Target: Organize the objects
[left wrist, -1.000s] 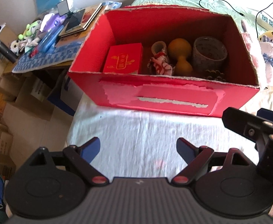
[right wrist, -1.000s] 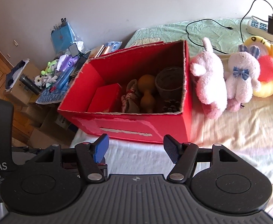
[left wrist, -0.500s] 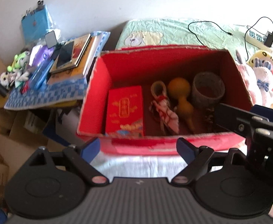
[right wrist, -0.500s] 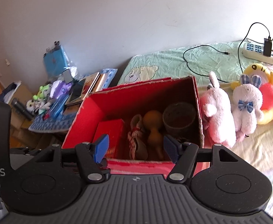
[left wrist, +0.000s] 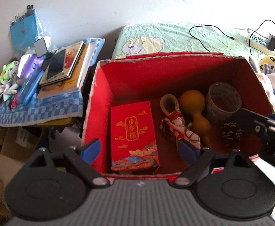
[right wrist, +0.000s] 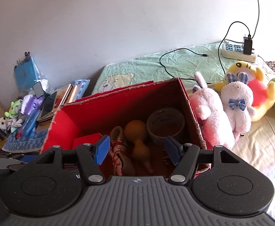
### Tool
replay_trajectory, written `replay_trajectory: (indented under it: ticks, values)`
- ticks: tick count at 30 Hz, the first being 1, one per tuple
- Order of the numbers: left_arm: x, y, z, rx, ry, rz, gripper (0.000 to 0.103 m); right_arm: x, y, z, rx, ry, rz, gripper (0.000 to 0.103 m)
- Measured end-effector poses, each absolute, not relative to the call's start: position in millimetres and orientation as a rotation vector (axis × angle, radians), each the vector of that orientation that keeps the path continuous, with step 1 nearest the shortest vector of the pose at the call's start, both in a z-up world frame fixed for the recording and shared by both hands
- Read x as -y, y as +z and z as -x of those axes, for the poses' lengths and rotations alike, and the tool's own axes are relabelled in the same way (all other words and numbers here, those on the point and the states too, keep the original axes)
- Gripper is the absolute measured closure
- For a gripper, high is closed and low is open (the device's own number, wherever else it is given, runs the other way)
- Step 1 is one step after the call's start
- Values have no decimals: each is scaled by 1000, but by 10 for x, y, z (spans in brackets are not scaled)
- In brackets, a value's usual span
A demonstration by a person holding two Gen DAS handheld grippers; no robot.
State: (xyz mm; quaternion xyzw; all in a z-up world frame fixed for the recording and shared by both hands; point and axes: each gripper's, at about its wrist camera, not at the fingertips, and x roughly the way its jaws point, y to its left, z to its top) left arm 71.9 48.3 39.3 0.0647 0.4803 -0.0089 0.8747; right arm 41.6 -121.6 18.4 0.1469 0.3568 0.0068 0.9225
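Observation:
An open red cardboard box [left wrist: 99, 101] [right wrist: 65, 120] sits on the bed. Inside lie a red gift packet [left wrist: 134, 133] [right wrist: 86, 139], a patterned cloth pouch [left wrist: 177, 124] [right wrist: 118, 150], a tan gourd [left wrist: 195, 109] [right wrist: 137, 135], a woven cup [left wrist: 224, 101] [right wrist: 165, 124] and a pine cone [left wrist: 231, 133]. My left gripper [left wrist: 140, 151] hovers open above the box's near left part, over the packet. My right gripper [right wrist: 136, 151] hangs open above the near rim, with the pouch and gourd between its fingers' line of sight. Its black body shows at the left wrist view's right edge.
Pink and white plush rabbits [right wrist: 214, 114] and a yellow plush [right wrist: 257, 94] lie right of the box. A power strip [right wrist: 239, 51] with cables rests on the green sheet. A cluttered side table [left wrist: 43, 101] with books, a phone and small toys stands to the left.
Both grippers have risen and moved forward over the box, so the views now look down into it. Both stay open and hold nothing.

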Motion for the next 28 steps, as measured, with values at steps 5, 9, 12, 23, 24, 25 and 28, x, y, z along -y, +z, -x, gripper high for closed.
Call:
replay_trajectory:
  ticks: [5, 9, 12, 23, 24, 25, 28]
  values:
    - [-496, 335, -788, -1002, -28, -141, 15, 1199, 131, -492, -737, 5, -303, 36]
    - [-513, 312, -848, -1007, -36, -118, 15, 1195, 111, -583, -746, 19, -284, 36]
    - [-511, 295, -880, -1011, -21, -117, 15, 1198, 100, -645, -748, 25, -269, 36]
    - [-555, 192, -957, -1008, -23, -67, 15, 1173, 15, -807, -781, 62, -238, 36]
    - [-560, 192, -958, -1002, -28, -59, 16, 1169, 15, -817, -779, 64, -240, 36]
    - [-558, 195, -963, -996, -30, -57, 16, 1167, 18, -817, -777, 67, -241, 36]
    - [-540, 218, -964, -975, -26, -64, 16, 1165, 23, -820, -771, 65, -243, 36]
